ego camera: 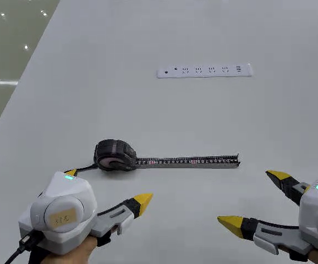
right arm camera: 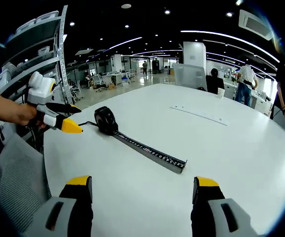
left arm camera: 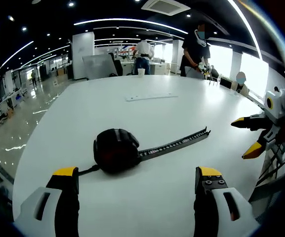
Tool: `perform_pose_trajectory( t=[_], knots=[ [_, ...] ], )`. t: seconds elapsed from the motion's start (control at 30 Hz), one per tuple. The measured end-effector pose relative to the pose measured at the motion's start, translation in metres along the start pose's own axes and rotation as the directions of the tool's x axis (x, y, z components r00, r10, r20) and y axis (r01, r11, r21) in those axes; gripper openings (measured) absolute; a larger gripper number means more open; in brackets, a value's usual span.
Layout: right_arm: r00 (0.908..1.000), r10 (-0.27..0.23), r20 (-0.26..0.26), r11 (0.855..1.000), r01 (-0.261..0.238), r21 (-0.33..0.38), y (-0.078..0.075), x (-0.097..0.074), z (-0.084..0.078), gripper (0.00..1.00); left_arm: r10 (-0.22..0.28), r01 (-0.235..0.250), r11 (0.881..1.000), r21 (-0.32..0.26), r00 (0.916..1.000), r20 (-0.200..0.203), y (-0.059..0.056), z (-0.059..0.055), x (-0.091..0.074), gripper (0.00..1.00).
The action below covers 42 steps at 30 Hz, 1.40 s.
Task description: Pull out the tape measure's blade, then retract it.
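Tape measure: a black, rounded tape measure (ego camera: 115, 155) lies on its side on the pale grey worktop (ego camera: 120, 82), toward the near edge. A thin black cord (ego camera: 85, 168) trails from its left end.
Blade: the dark metal blade (ego camera: 189, 161) lies drawn out flat on the worktop to the right of the case. It ends in a small upturned end hook (ego camera: 237, 158).
Left claw: the left claw (ego camera: 107, 187) has its yellow-tipped jaws spread wide and holds nothing. It hovers on the near side of the case, close to it but apart. In the left gripper view the tape measure (left arm camera: 115, 150) sits straight ahead, between the lines of the two jaws.
Right claw: the right claw (ego camera: 253, 198) is also spread wide and empty. It is on the near side of the end hook and a little to its right, not touching it. In the right gripper view the end hook (right arm camera: 181, 164) lies ahead between the jaws, and the case (right arm camera: 105, 120) is farther off, beside the left claw (right arm camera: 75, 117).
Power strip: a long white power strip (ego camera: 204, 70) lies well beyond the tape measure, roughly parallel to the blade.
Writing: the blade carries a row of pale numerals with a few red marks, too small to read. A tan sticker (ego camera: 62, 218) on the left claw's body has handwritten marks that cannot be made out.
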State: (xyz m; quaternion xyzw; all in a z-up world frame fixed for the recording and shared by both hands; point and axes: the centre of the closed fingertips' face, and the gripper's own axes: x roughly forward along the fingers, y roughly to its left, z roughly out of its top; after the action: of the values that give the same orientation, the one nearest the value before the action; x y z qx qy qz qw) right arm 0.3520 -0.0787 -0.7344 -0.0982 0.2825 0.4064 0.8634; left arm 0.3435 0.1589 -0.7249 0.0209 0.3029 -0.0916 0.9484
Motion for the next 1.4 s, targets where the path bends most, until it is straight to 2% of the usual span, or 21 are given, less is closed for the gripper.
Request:
perform_pose_trajectory(
  t=[0.43, 0.7, 1.03, 1.17, 1.4],
  knots=[
    [0.9992, 0.026, -0.030, 0.998, -0.028, -0.063, -0.024, 0.003, -0.003, 0.76, 0.026, -0.026, 0.999, -0.044, 0.9997, -0.001, 0.008, 0.003, 0.009, 0.94],
    [0.9950, 0.075, -0.066, 0.989, -0.083, -0.120, -0.037, 0.008, -0.007, 0.72, 0.031, -0.031, 0.998, -0.049, 0.9995, 0.001, 0.010, 0.004, 0.016, 0.93],
    [0.9880, 0.112, -0.107, 0.974, -0.131, -0.187, -0.056, 0.017, -0.008, 0.64, 0.057, -0.057, 0.996, -0.075, 0.9984, -0.004, 0.018, 0.008, 0.024, 0.88],
    [0.9830, 0.136, -0.124, 0.964, -0.160, -0.211, -0.064, 0.023, -0.007, 0.60, 0.066, -0.067, 0.993, -0.101, 0.9978, -0.005, 0.019, 0.010, 0.028, 0.86],
    [0.9718, 0.179, -0.154, 0.942, -0.214, -0.260, -0.070, 0.030, -0.006, 0.51, 0.079, -0.080, 0.990, -0.113, 0.9968, -0.012, 0.021, 0.013, 0.035, 0.82]
  ],
)
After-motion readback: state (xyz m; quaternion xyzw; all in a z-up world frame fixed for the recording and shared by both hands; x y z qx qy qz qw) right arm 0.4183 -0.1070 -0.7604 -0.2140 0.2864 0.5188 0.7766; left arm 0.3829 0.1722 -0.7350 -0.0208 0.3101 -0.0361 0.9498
